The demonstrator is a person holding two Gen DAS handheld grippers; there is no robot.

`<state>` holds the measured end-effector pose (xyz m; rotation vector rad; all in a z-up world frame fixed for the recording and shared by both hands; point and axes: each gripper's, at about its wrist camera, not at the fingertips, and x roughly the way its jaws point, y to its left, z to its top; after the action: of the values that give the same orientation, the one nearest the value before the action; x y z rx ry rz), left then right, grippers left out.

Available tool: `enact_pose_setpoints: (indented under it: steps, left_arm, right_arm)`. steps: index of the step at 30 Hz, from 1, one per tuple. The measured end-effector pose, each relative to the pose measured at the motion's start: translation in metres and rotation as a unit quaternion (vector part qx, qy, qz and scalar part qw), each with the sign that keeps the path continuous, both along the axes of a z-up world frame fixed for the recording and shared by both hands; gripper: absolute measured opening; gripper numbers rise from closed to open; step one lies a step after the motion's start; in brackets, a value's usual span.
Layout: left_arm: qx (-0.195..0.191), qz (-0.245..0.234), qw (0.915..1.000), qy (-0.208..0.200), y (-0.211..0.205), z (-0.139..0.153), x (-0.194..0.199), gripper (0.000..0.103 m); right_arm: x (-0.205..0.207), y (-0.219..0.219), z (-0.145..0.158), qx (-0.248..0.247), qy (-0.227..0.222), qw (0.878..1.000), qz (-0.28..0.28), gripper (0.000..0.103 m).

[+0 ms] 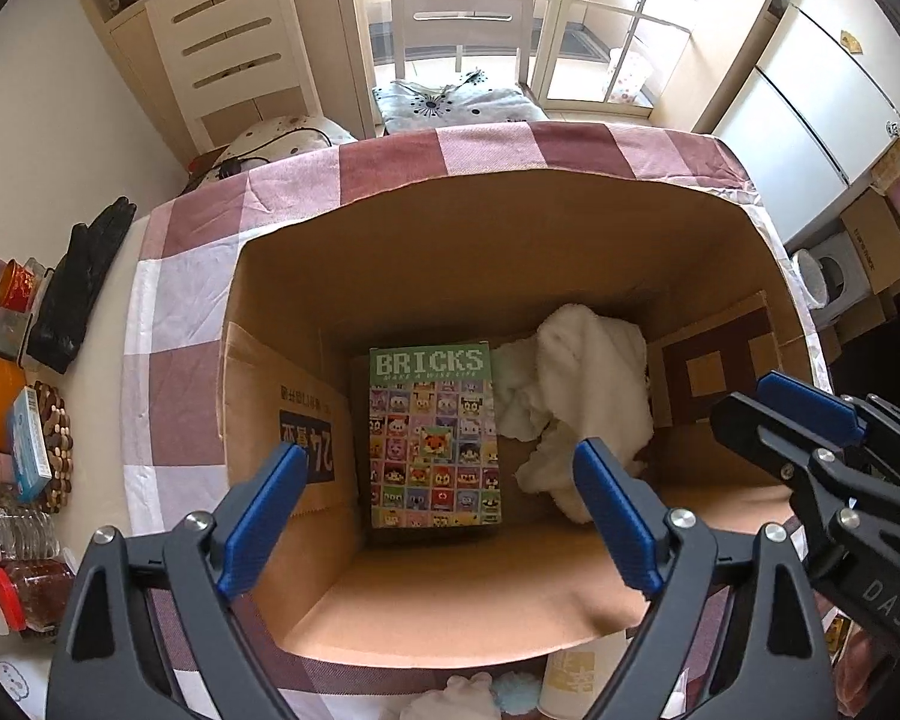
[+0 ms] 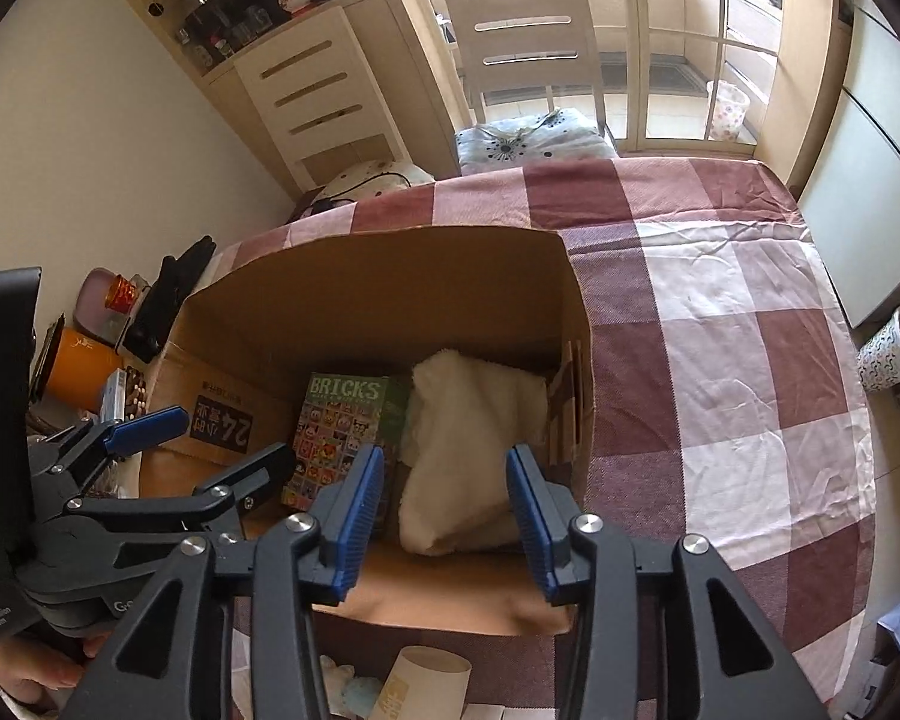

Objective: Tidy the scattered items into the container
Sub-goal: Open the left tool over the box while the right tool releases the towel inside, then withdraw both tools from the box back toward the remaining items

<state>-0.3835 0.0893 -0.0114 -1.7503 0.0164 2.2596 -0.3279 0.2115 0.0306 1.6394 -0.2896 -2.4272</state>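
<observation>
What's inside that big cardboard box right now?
In the cardboard box lie a Bricks box and a white fluffy cloth beside it. Whatever is under the cloth is hidden.

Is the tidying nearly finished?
Partly. The Bricks box and white towel already lie in the carton. Both grippers, left and right, have open, empty jaws. A paper cup and fluffy bits still wait outside.

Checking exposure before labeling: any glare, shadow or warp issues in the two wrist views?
Left wrist: windows blown out, strong fisheye bend, box interior evenly lit, BRICKS pack text sharp. Right wrist: same window glare, dark corners, towel soft but readable.
</observation>
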Motion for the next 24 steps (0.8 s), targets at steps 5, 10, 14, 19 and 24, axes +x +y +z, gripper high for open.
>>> enact_pose_setpoints:
  steps: [5, 10, 14, 19, 24]
  left_arm:
    - [-0.001, 0.002, 1.0000, 0.005, -0.001, 0.006, 0.005, 0.092]
    - [0.002, 0.003, 1.0000, 0.009, -0.004, 0.012, 0.010, 0.092]
    - [0.005, 0.004, 0.9999, 0.012, -0.006, 0.017, 0.015, 0.092]
    - [0.007, 0.004, 0.9998, 0.018, -0.007, 0.024, 0.023, 0.092]
    - [0.009, 0.000, 0.9996, 0.026, -0.007, 0.033, 0.031, 0.092]
  right_arm:
    - [0.004, 0.002, 0.004, -0.003, 0.001, 1.000, -0.003, 0.044]
    - [0.010, 0.004, 0.008, -0.005, 0.004, 1.000, -0.004, 0.044]
    - [0.014, 0.006, 0.013, -0.005, 0.007, 1.000, -0.007, 0.044]
    - [0.020, 0.006, 0.020, -0.004, 0.012, 1.000, -0.007, 0.044]
    - [0.028, 0.006, 0.028, -0.003, 0.018, 1.000, -0.006, 0.044]
